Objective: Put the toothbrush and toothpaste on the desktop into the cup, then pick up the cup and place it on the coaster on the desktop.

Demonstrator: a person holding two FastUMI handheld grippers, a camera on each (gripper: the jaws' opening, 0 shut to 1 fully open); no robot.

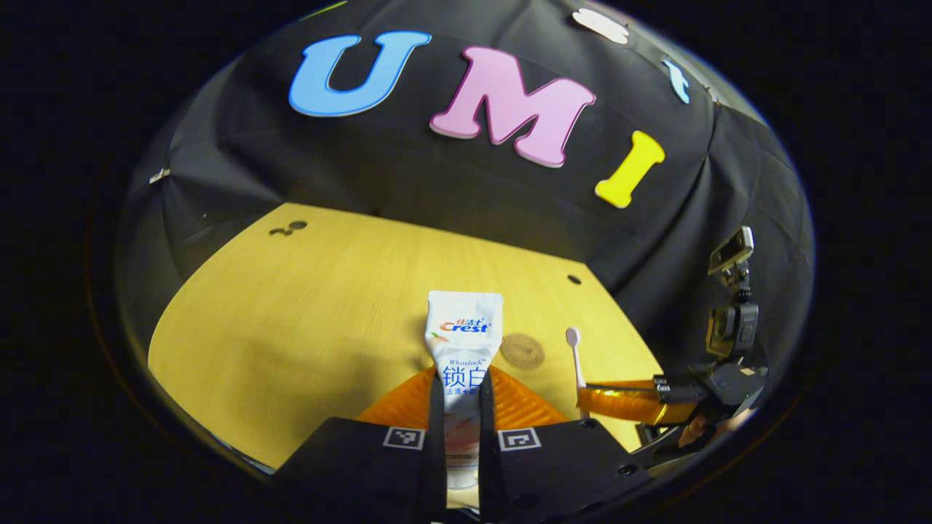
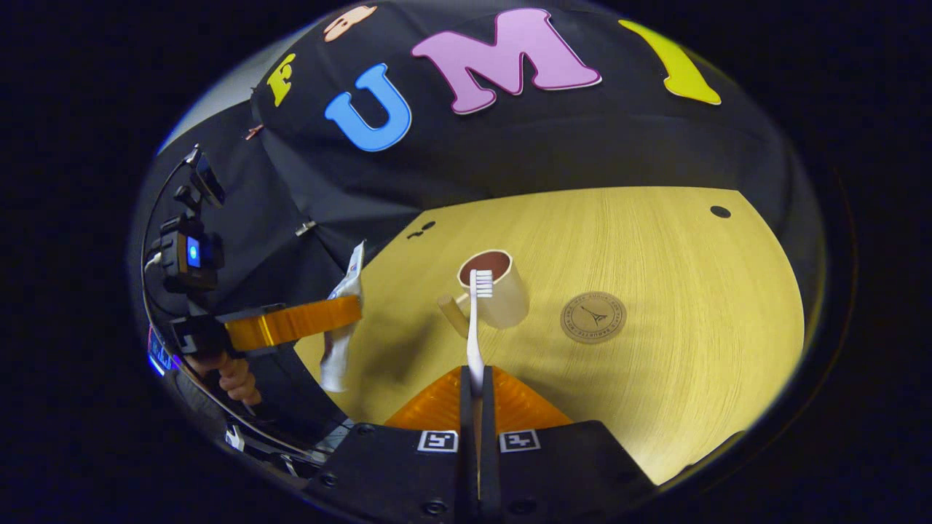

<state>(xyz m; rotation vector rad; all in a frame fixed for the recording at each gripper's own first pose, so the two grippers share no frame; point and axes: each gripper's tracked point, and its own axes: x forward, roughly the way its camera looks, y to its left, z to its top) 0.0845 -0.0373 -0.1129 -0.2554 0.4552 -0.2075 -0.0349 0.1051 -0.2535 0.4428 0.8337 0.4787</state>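
between the two fingers of the left gripper, at the bottom of the left gripper view, stands a white toothpaste tube with its flat crimped end up and its cap end low between the fingers; both fingers press on its sides, so the gripper is closed on it and holds it above the pale yellow wooden desktop. beyond the tube, on the desktop, lies a small round brown coaster, and to its right the right gripper reaches in from the side with a white toothbrush standing upright from its tip. in the right gripper view, that gripper's own fingers are drawn close together at the bottom and clamp the lower handle of the toothbrush, whose bristled head rises in front of the brown mouth of a cream cylindrical cup with a handle on its left side. the cup stands upright on the desktop, with the coaster just beside it on the right, apart from it and bare. whether the brush head is over the cup or short of it i cannot tell. at the left of this view the left gripper carries the tube tilted in the air, well apart from the cup, with a hand gripping the handle below.
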